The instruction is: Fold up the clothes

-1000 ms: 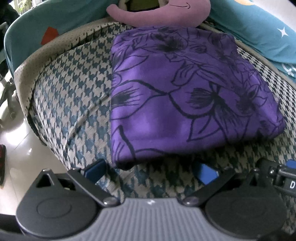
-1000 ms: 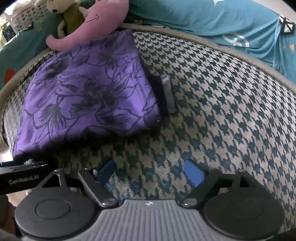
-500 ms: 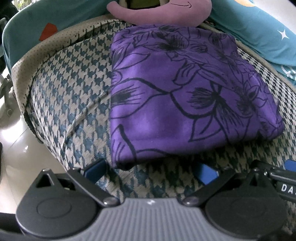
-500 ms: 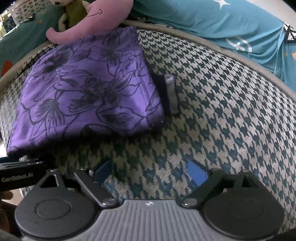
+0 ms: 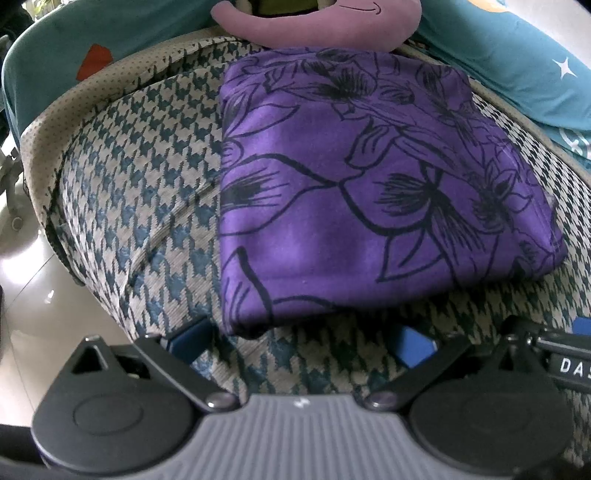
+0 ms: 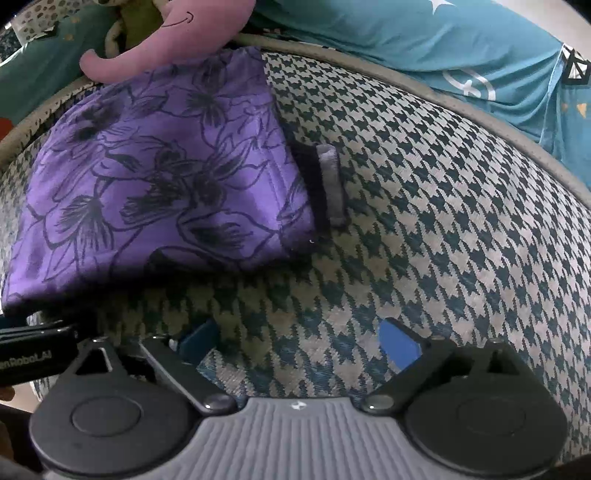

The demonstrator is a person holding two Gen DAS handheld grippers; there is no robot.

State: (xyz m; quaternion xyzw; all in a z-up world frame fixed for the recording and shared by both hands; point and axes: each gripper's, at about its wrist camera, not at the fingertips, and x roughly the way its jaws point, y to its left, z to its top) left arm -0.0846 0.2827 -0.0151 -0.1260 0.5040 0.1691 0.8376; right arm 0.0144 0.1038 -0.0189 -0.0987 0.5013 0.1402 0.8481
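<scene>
Ahead of your left claw (image 5: pixel 301 338), wide open and empty, the folded purple garment (image 5: pixel 369 192) lies on the houndstooth cushion (image 5: pixel 140 192) under a pink plush toy (image 5: pixel 321 22), unmoved since before, while your right claw (image 6: pixel 299 339), also empty, is opening wider.

A home living space: houndstooth upholstered seat (image 5: pixel 122 206), teal star-print bedding (image 6: pixel 461 48), pink plush toy (image 5: pixel 317 22).
</scene>
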